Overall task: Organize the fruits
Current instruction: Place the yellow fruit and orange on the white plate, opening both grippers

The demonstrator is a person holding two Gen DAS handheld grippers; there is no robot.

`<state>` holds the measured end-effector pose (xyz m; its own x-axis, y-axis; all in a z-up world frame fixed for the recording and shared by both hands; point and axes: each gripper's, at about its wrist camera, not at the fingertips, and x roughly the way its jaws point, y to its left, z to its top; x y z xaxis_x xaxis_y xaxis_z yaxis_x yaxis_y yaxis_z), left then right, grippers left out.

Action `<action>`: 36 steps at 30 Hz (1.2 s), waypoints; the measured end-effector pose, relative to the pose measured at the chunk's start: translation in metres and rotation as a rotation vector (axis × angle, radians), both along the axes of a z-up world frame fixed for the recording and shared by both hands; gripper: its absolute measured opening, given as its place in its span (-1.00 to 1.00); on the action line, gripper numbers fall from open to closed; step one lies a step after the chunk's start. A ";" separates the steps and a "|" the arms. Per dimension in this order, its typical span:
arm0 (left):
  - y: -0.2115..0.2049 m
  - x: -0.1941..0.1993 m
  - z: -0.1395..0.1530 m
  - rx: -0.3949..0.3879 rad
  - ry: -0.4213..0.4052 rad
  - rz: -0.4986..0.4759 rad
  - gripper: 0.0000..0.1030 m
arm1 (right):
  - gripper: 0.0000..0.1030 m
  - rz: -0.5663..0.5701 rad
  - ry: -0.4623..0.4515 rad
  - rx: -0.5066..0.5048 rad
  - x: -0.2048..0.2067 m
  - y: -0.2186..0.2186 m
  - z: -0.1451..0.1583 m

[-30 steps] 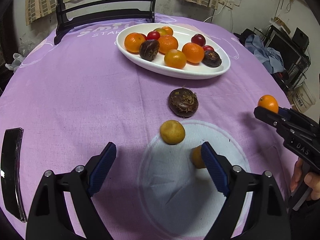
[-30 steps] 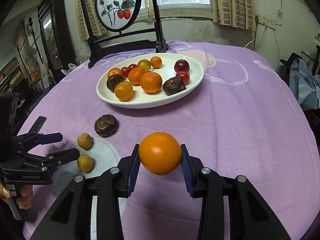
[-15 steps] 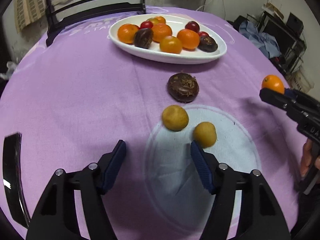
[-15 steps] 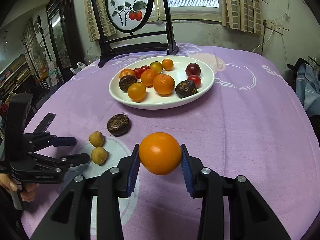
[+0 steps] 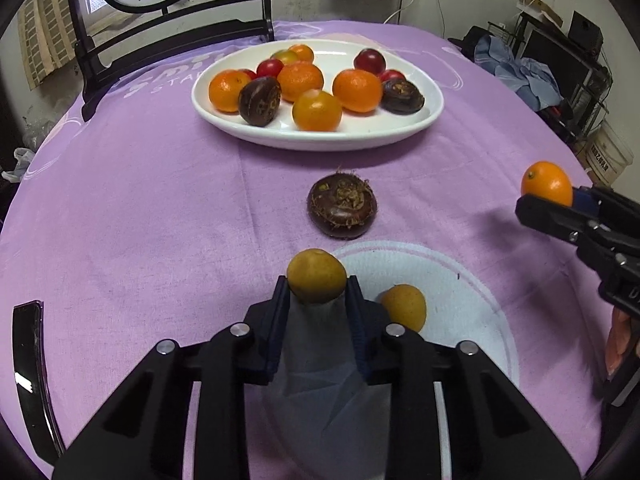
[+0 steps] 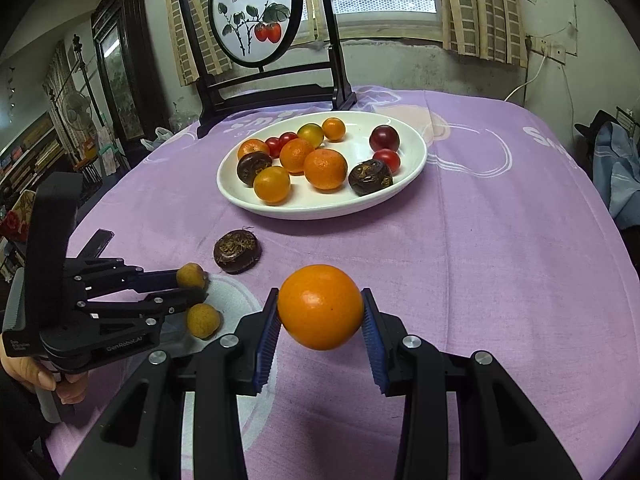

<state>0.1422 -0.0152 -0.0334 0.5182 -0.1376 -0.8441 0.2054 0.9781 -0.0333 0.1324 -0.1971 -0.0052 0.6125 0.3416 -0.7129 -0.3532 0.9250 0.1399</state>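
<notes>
My left gripper (image 5: 317, 285) is shut on a small yellow fruit (image 5: 316, 276), also seen in the right wrist view (image 6: 191, 275). A second yellow fruit (image 5: 404, 306) lies just right of it on the cloth's white circle. A dark brown water chestnut (image 5: 342, 210) lies beyond. My right gripper (image 6: 320, 314) is shut on an orange (image 6: 320, 306), held above the cloth; it also shows in the left wrist view (image 5: 546, 183). The white plate (image 5: 416, 128) holds several oranges, red fruits and brown chestnuts.
The round table carries a purple cloth (image 5: 140, 200). A black chair with a painted round panel (image 6: 256, 12) stands behind the plate. A dark phone-like slab (image 5: 32, 364) lies at the near left edge. Clutter sits to the right of the table.
My left gripper moved forward and shut on the left yellow fruit. The right gripper kept the orange and stayed about where it was.
</notes>
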 end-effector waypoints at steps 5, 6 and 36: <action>0.003 0.005 0.034 -0.028 -0.047 -0.011 -0.46 | -0.22 0.005 -0.006 0.027 0.003 0.002 0.010; 0.003 0.011 0.041 -0.034 -0.056 -0.013 -0.46 | -0.22 0.011 -0.011 0.022 0.007 0.005 0.014; 0.029 0.156 0.059 -0.165 -0.066 0.249 0.54 | 0.00 -0.088 -0.006 0.102 0.163 0.014 0.015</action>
<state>0.2984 0.0136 0.0259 0.6062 -0.1316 -0.7843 -0.0332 0.9812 -0.1903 0.2956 -0.1828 0.0098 0.6473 0.3568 -0.6736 -0.2719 0.9336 0.2333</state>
